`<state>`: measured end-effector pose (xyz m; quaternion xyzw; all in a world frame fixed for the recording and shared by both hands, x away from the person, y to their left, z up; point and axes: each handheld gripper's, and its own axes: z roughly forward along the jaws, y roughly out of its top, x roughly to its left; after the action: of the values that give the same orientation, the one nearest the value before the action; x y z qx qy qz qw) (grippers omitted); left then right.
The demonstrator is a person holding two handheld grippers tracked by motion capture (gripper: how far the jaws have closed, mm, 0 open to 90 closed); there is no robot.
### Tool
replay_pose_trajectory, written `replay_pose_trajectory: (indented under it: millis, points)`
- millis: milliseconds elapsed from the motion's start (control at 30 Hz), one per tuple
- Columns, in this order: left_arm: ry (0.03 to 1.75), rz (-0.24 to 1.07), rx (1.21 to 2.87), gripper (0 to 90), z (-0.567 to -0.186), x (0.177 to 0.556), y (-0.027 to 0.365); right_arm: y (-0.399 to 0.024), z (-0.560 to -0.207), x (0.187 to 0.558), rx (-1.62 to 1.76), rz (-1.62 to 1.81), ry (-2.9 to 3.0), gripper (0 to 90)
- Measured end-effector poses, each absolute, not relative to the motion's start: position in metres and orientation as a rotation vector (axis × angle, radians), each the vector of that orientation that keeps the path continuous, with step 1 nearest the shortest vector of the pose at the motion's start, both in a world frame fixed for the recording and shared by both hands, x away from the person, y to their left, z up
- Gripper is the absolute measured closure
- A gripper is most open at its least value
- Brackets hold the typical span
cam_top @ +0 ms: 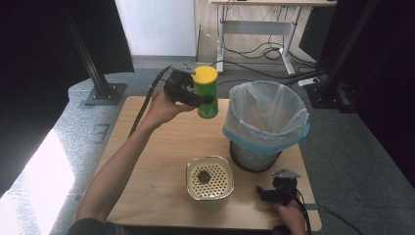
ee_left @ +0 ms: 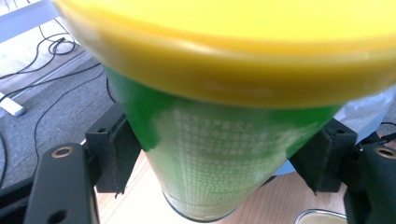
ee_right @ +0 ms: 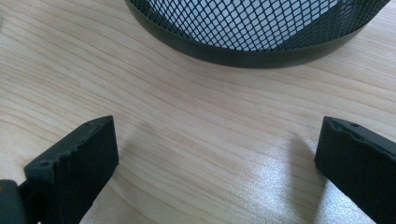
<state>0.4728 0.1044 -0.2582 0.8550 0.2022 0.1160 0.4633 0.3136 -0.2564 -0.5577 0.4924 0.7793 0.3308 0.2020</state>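
A green canister with a yellow lid [cam_top: 206, 92] is held up above the far side of the wooden table, just left of the bin. My left gripper [cam_top: 198, 99] is shut on it, its black jaws pressing both sides of the green canister [ee_left: 210, 163] below the lid. My right gripper [cam_top: 268, 195] rests low at the table's near right corner, jaws wide apart with bare wood between them. Close in front of the right gripper [ee_right: 217, 149] stands the mesh base of the waste bin [ee_right: 252, 32].
A black mesh waste bin [cam_top: 259, 147] lined with a pale blue bag stands at the right of the table [cam_top: 151, 161]. A square cream container with a perforated insert [cam_top: 209, 180] holding dark bits sits near the front middle. Desk legs and cables lie beyond on the floor.
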Motion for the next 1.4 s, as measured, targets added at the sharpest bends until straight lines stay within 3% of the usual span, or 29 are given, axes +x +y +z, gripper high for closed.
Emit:
replay_pose_trajectory:
  millis: [733,1400]
  points:
    - [0.434,0.245,2.087,24.4,-0.21,0.476,0.065,-0.256,-0.558,0.313,1.381,0.925,2.173,0.0]
    - [0.357,0.205,2.098,24.5,-0.209,0.479,0.004,-0.256,-0.558,0.313,1.381,0.926,2.172,0.0]
